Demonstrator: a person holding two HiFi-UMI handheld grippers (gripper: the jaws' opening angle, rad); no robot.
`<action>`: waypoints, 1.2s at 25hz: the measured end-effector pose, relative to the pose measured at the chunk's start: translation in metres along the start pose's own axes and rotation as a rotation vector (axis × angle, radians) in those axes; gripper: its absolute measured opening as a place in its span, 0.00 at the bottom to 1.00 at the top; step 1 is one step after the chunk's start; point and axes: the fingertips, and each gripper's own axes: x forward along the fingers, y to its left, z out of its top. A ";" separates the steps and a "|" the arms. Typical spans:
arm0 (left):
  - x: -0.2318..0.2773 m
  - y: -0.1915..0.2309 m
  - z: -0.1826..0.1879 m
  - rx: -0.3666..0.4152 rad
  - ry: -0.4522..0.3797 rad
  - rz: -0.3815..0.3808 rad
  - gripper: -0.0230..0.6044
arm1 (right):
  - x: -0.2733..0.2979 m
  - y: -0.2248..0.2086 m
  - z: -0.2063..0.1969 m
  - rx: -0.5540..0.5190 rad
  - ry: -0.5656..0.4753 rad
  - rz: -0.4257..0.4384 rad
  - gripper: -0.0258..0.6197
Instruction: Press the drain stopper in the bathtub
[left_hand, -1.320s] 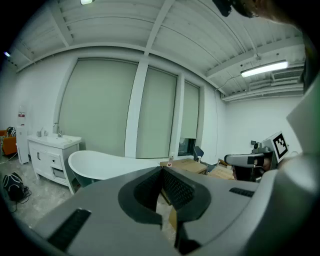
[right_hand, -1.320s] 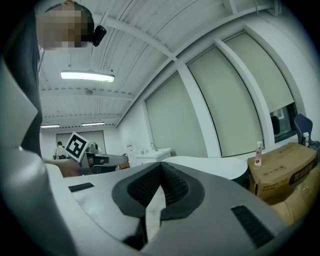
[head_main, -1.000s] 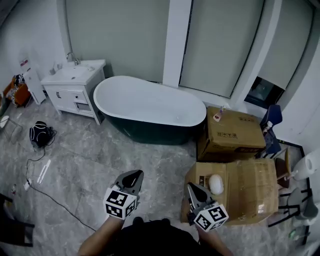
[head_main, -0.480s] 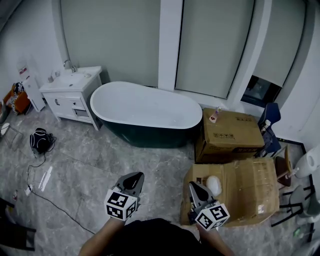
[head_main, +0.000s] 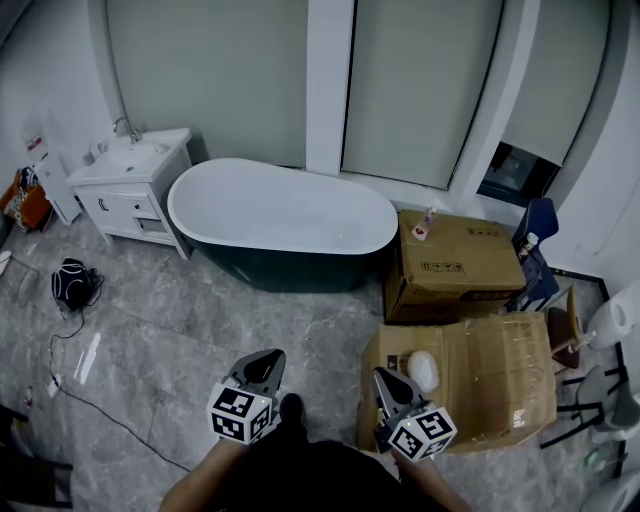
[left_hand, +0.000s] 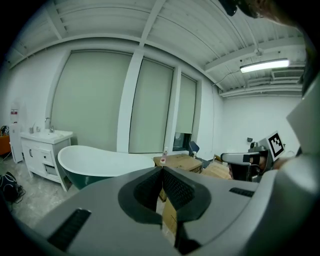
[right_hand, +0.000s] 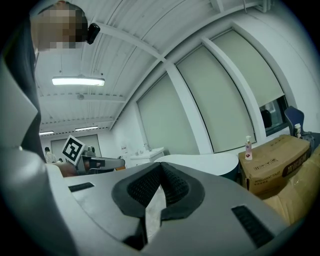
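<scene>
Left gripper (head_main: 268, 357) and right gripper (head_main: 383, 375) are both clenched, jaw tips meeting with nothing between, held low at the near edge. The bathtub (head_main: 270, 205) stands far across the floor, well apart from both. Its drain stopper is too small to make out. A cardboard box (head_main: 500, 370) lies just right of the right gripper.

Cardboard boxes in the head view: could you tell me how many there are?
2: a box beside the bathtub, another box nearer, by the right gripper. Others may be hidden.
</scene>
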 end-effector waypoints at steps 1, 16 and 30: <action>0.007 0.005 0.001 -0.001 0.002 -0.006 0.06 | 0.007 -0.006 0.000 0.004 0.004 -0.008 0.06; 0.137 0.154 0.053 -0.012 0.001 -0.085 0.06 | 0.192 -0.060 0.032 0.034 0.054 -0.061 0.06; 0.193 0.259 0.067 -0.059 0.017 -0.088 0.06 | 0.314 -0.075 0.041 0.055 0.104 -0.063 0.06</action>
